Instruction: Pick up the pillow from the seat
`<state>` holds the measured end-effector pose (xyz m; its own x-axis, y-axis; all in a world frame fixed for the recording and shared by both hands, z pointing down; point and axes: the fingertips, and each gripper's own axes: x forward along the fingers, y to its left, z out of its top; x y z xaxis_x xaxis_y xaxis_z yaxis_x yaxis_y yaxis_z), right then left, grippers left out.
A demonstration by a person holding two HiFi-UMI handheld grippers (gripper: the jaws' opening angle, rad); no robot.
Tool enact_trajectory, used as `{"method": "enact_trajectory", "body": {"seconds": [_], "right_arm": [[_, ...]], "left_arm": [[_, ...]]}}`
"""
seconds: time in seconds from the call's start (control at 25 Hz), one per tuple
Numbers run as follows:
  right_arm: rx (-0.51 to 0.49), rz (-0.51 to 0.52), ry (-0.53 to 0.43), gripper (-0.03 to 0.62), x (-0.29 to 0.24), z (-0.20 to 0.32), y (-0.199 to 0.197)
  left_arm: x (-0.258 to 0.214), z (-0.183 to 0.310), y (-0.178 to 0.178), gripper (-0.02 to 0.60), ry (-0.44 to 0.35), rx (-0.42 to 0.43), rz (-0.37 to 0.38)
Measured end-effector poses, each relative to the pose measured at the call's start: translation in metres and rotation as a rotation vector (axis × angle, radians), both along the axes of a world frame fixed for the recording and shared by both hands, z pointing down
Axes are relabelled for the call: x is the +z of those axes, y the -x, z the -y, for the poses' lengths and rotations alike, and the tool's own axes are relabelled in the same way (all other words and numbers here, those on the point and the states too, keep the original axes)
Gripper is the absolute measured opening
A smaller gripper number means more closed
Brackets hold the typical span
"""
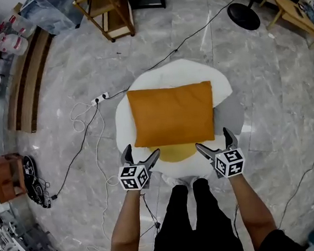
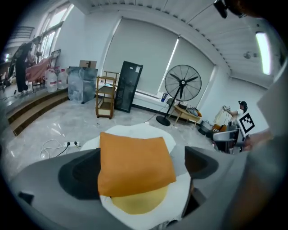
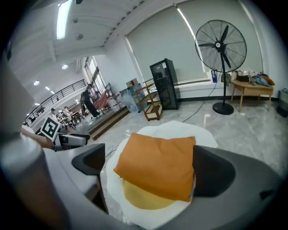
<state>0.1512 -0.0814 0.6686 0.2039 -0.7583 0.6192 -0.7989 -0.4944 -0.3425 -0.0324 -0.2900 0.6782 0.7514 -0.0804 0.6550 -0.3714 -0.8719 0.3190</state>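
You have not lifted anything yet: the orange pillow (image 1: 172, 114) lies flat on the white seat (image 1: 187, 69). Your left gripper (image 1: 142, 150) and right gripper (image 1: 212, 139) hover by its near edge, jaws wide apart and empty. Gripping and lifting remain.

A grey marbled tile floor (image 1: 277, 110) carries everything. On it sits 1 low white seat (image 1: 182, 70), wavy-edged like a fried egg, with a round yellow patch (image 1: 173, 152) on its near side. An orange rectangular pillow (image 1: 172, 114) lies flat on the seat, covering most of its middle and the far part of the yellow patch. Left of the seat, a white power strip (image 1: 100, 99) and its looped white cable (image 1: 81, 115) lie on the floor. A wooden shelf unit (image 1: 110, 11), a round black fan base (image 1: 243, 16) and a wooden table (image 1: 295, 12) stand well apart from the seat.
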Motion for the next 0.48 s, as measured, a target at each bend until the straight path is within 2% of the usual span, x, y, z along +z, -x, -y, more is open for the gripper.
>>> {"method": "enact_trajectory", "body": {"seconds": [0.12,0.32,0.48], "right_arm": [[0.019,0.040,0.042,0.589,0.047,-0.004,-0.007],[0.074,0.144,0.088,0.589,0.132,-0.019,-0.028],[0.067,0.202,0.118,0.589,0.195,-0.027,-0.038]], "left_arm": [[0.042,0.008,0.004,0.591,0.022,0.013,0.059],[0.115,0.020,0.001,0.592,0.053,0.013,0.132],[0.172,0.029,-0.003,0.592,0.060,0.037,0.192]]}}
